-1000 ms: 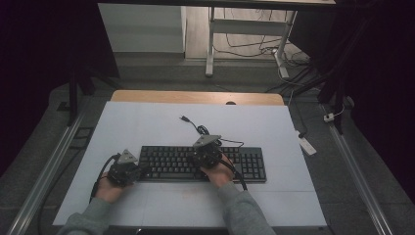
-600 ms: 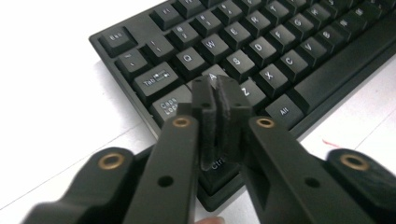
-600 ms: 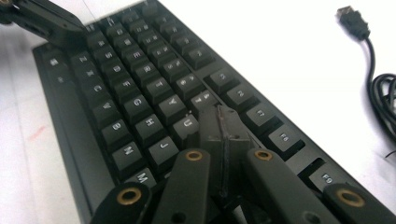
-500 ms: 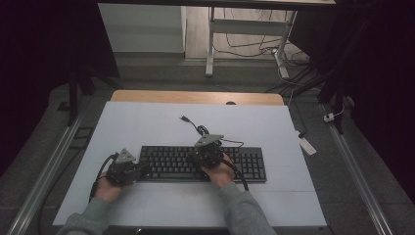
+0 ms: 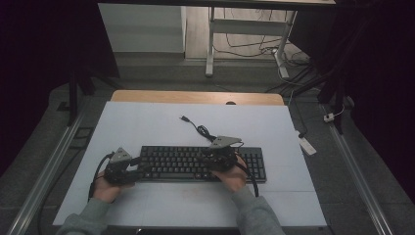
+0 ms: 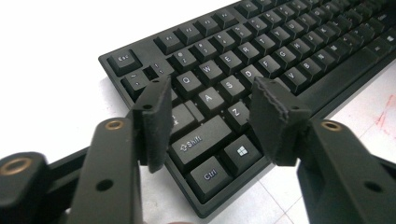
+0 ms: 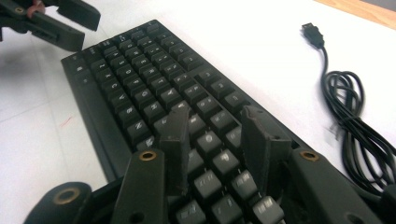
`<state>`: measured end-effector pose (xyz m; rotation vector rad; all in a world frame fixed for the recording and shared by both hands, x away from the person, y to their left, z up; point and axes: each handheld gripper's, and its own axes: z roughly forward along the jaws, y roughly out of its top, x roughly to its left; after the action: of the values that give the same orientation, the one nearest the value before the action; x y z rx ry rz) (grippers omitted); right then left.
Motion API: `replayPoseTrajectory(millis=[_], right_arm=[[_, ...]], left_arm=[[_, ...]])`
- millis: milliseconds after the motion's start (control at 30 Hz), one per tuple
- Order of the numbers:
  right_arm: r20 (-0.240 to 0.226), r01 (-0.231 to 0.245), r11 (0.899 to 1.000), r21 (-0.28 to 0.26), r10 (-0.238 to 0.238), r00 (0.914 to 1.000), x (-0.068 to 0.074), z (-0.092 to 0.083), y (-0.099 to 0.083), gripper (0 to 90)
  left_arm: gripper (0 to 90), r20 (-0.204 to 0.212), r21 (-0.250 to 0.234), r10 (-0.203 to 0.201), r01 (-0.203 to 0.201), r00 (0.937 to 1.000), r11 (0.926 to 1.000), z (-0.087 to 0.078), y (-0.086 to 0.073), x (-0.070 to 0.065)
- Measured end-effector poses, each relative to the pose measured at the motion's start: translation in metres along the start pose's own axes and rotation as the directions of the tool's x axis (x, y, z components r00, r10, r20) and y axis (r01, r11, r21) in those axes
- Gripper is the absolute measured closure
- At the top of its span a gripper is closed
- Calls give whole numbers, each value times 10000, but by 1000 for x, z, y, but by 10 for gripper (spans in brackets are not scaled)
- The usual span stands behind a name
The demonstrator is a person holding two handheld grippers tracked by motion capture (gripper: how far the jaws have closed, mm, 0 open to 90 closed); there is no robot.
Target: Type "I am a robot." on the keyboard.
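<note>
**Both grippers let go over the keyboard**

While my 2 hands sit at the near side of the white table top (image 5: 147, 122), the black keyboard (image 5: 195, 164) lies flat across its middle, long edge parallel to the near edge. Bare white surface runs behind the keyboard up to the wooden strip (image 5: 195, 97) at the far edge, and a narrower band of it lies between the keyboard and me. To the left of the keyboard the top is bare out to its edge; to the right there is bare surface too. The keyboard's cable (image 5: 198, 128) coils just behind it, its USB plug (image 7: 312, 31) lying loose on the white.

Against the 2 earlier frames, the keyboard and cable lie where they did, my left hand is in the same spot, and my right hand has shifted slightly over the right half of the keys.

My left gripper (image 6: 205, 119) hangs over the keyboard's left end, above the Shift, Z and A keys; its jaws have just been opening and now stand spread, pinching nothing. My right gripper (image 7: 215, 140) hovers low over the keys farther right; its jaws have just been opening as well and stand apart, with keys visible in the gap. Whether its tips touch the keycaps I cannot tell.
</note>
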<state>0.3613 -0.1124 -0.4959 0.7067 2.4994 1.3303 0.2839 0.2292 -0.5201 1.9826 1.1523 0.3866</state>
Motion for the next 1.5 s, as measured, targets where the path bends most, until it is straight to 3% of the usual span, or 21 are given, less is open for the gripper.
replayPoseTrajectory(millis=[400, 867, 1100, 1267, 1433, 1500], right_arm=[[313, -125, 9999, -89, 127, 9994, -10, -32, -19, 602], [1014, -291, 9996, -58, 295, 9944, -19, -83, -56, 594], [1165, -483, 9988, -89, 490, 9920, -23, -94, -69, 587], [1138, -464, 9989, -61, 468, 9924, -22, -97, -71, 585], [1108, -460, 9989, -84, 467, 9928, -21, -97, -72, 583], [1127, -463, 9989, -57, 467, 9925, -22, -98, -73, 582]], left_arm=[[407, 74, 104, 12, -13, 10000, 9999, 1, 0, -2], [341, 238, 208, 126, -131, 9996, 9997, 1, 3, -3], [312, 329, -148, 328, -323, 9989, 9994, -4, 8, -5], [346, 430, -370, 413, -397, 9982, 9985, -7, 11, -5], [436, 710, -481, 576, -543, 9958, 9974, -7, 16, -8], [510, 839, -474, 688, -650, 9941, 9968, -6, 18, -11]])
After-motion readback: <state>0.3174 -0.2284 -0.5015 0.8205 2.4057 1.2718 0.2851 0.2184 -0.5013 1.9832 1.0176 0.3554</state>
